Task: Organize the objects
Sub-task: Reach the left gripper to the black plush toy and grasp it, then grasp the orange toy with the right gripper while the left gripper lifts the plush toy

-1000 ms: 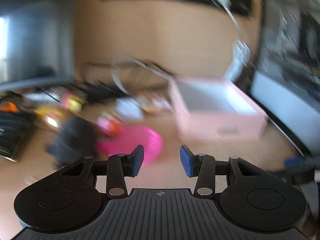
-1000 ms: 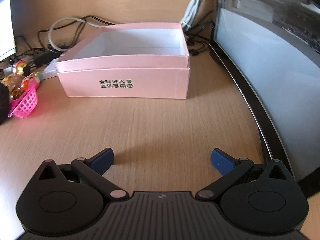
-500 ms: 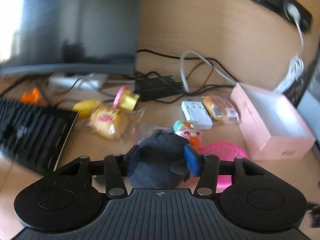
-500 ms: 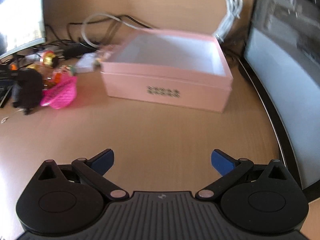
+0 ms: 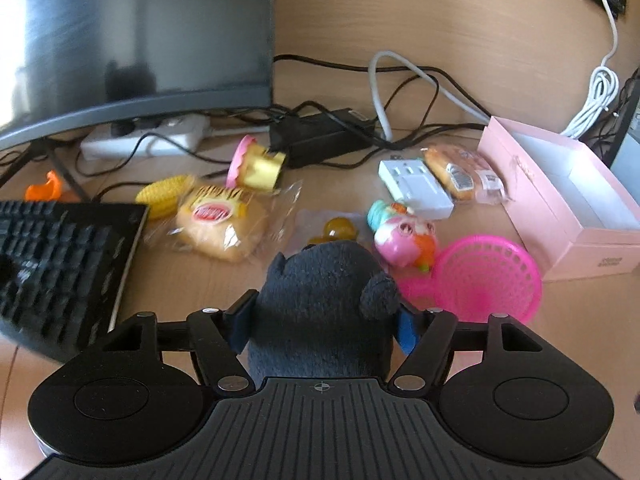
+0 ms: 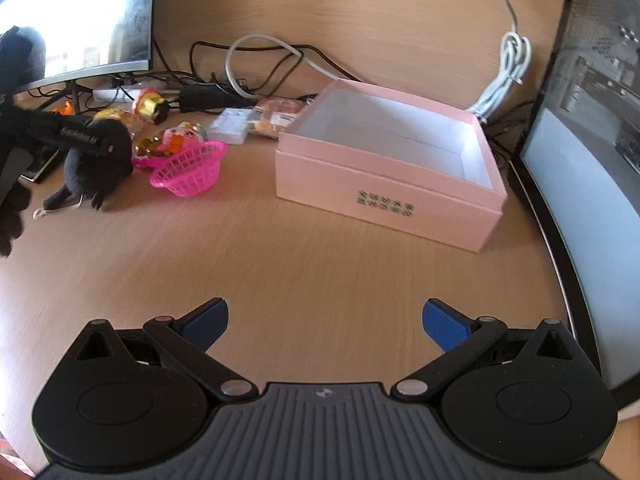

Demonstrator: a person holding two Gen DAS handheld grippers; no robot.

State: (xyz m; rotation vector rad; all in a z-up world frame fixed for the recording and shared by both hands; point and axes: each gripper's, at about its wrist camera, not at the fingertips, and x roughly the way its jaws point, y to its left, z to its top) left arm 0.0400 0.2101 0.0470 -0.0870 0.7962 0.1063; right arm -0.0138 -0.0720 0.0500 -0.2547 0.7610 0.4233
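A black plush toy [image 5: 324, 288] stands on the wooden desk, right in front of the left wrist camera. My left gripper [image 5: 324, 326] has its jaws opening wide, one blue pad on each side of the plush; I see no squeeze on it. In the right wrist view the same plush [image 6: 94, 160] sits at the left with a black finger [image 6: 60, 136] of the left gripper lying across it. The open pink box [image 6: 340, 184] is empty inside. My right gripper [image 6: 325, 320] is open over bare desk, well short of the box.
A pink basket [image 5: 480, 280], a pink toy figure [image 5: 404, 236], two bread packets [image 5: 220, 228], a white adapter [image 5: 416, 188] and a cupcake toy [image 5: 256, 164] lie beyond the plush. A keyboard [image 5: 60, 264] and monitor [image 5: 132, 40] stand left; cables run behind. Another screen [image 6: 592, 160] borders the right.
The left gripper swung left from the pink box to the toys and widened its jaws around the black plush. The right gripper drew back from the box and tilted, still open.
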